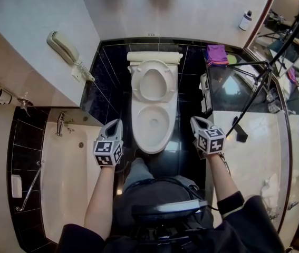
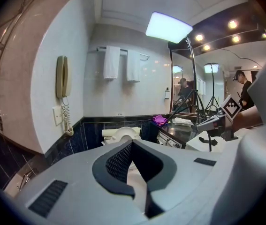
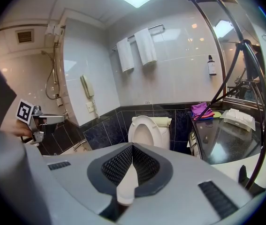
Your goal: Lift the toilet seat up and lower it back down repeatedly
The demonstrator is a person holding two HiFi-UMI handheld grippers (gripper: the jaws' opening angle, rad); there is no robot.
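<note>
Toilet seat [image 1: 153, 83] up; left gripper [image 1: 115, 124], right gripper [image 1: 196, 122] closed.

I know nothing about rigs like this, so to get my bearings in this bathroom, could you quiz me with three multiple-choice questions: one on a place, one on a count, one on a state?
1. Where is the wall phone?
A. on the wall left of the toilet
B. on the counter
C. above the towels

2. How many white towels hang on the back wall?
A. one
B. two
C. four

3. How does the toilet seat stand?
A. down on the bowl
B. raised
C. taken off

Answers:
1 A: in the head view it hangs on the pale wall left of the toilet.
2 B: two hang side by side.
3 B: the ring stands upright behind the open bowl.
</note>
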